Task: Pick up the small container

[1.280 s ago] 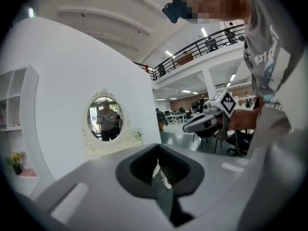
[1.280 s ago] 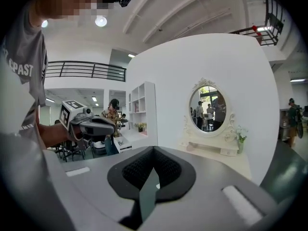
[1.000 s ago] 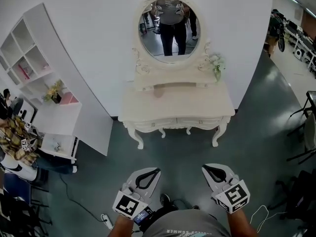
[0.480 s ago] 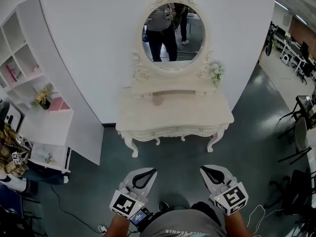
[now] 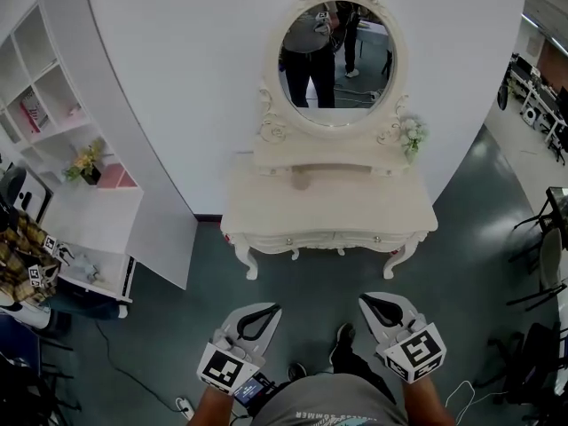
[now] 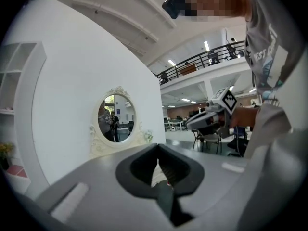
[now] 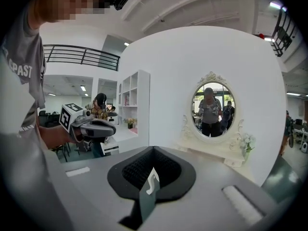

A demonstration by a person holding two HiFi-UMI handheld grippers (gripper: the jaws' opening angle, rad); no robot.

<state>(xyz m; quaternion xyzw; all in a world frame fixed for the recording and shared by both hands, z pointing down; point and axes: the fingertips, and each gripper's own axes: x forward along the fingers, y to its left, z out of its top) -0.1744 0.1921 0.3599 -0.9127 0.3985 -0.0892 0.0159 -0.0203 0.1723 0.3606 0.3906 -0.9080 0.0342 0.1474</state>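
Cream-white and carved, the dressing table [image 5: 330,213] stood against the white wall with its oval mirror [image 5: 337,56] above it. The small container [image 5: 302,181] looked to be the little pale thing at the back of the tabletop, just under the ledge below the mirror. It was too small to make out further. The person stood well back from the table, with bare dark floor between. The left gripper [image 5: 272,309] and the right gripper [image 5: 367,302] were held low in front of the body, apart from each other, both pointing toward the table. Each had its jaws closed together with nothing between them. Judging from this, nothing of the task was done and the container sat untouched. What was left was the walk up to the table, opening a claw, closing it on the container, and the lift.
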